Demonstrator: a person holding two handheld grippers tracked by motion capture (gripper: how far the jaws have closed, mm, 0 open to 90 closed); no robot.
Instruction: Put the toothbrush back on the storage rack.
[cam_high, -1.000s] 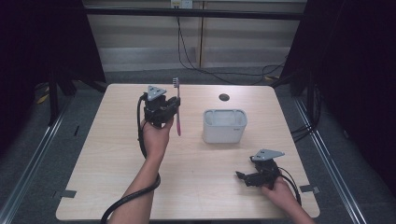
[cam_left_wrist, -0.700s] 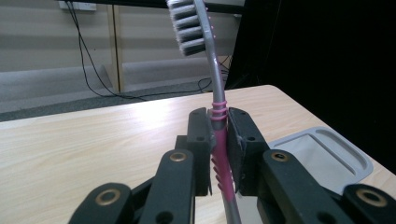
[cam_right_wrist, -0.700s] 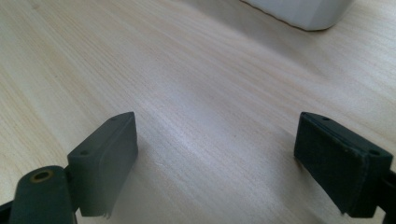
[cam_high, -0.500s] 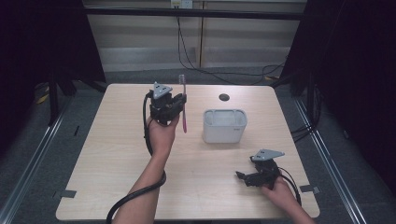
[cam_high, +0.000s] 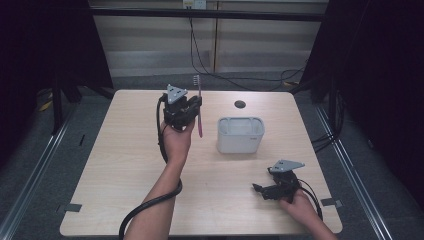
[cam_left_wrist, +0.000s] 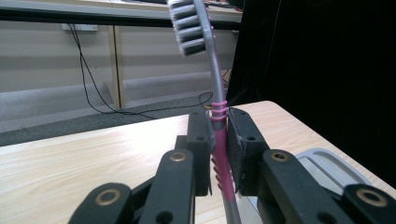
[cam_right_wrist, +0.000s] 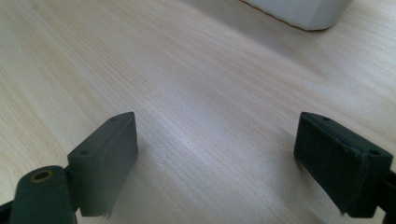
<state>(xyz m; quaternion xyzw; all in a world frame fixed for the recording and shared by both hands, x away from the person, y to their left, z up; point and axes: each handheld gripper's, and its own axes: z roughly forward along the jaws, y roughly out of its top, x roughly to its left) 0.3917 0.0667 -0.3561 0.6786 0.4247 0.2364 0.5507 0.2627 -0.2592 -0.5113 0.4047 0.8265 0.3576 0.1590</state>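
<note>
While the left gripper (cam_high: 192, 111) holds the toothbrush (cam_high: 199, 107) upright above the table (cam_high: 120, 165), the jaws are clamped on its pink handle, approx. mid-length, w/ the grey bristle head up top and the tail end hanging below. The left gripper view shows the grip best: toothbrush (cam_left_wrist: 215, 116) pinched between both pads just under the pink ribbed rings, ridged thumb section sitting inside the clamp. It hangs in the air just left of the white holder (cam_high: 240, 134), not touching it.

Handling, as I judge it: very light, so no real load on the jaws. Thin plastic handle, stiff enough to stay straight but w/ some flex at the narrow grey neck, so don't grab there or on the bristles. Smooth plastic can pivot or slip in a two-pad pinch; the ribbed rubbery part gives the best bite, and that's where it's held now. Not fragile, though hard squeezing isn't needed. The long tail below the clamp is the end to steer into the holder's opening; a small tilt at the grip swings that tip a lot.

Right gripper (cam_high: 272, 189) rests low near the front right of the table, jaws wide apart w/ nothing between them; the right gripper view shows bare wood between the pads.
</note>
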